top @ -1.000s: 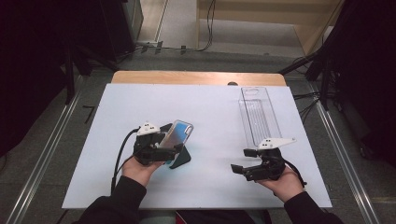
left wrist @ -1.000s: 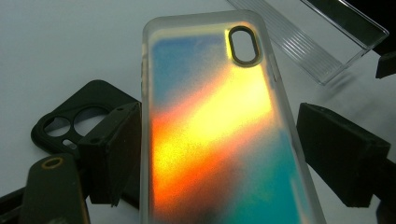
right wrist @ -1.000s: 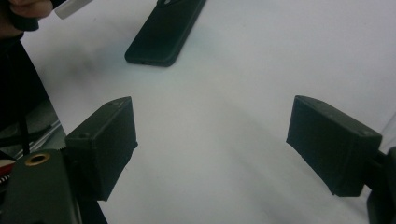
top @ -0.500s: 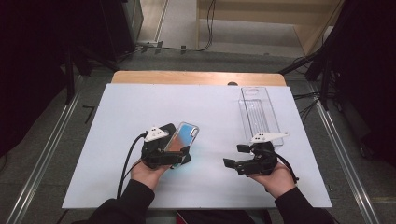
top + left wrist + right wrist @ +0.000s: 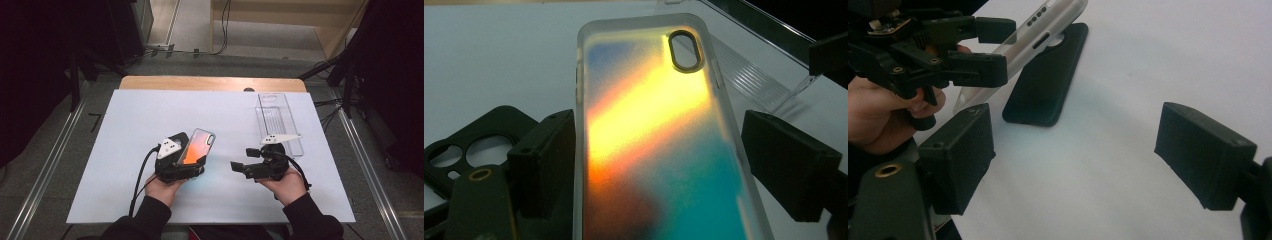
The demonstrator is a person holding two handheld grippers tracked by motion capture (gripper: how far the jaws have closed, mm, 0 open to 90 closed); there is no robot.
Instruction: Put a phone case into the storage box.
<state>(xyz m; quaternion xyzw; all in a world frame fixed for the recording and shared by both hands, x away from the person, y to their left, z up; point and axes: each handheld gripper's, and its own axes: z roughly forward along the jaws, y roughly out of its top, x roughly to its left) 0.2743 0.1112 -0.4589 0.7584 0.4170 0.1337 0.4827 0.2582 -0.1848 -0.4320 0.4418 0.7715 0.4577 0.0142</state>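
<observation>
Item one: I am holding the iridescent phone case [image 5: 659,150] in my left gripper [image 5: 187,162], jaws standing wide and pinching its long edges, its camera end tilting up off the white table [image 5: 125,125]. A black phone case [image 5: 1045,82] is lying flat on the table directly beneath it. Item two: I am keeping my right gripper [image 5: 239,166] just right of the iridescent case, jaws spread wide and gripping nothing. A clear plastic tray [image 5: 277,120] is sitting beyond it.
</observation>
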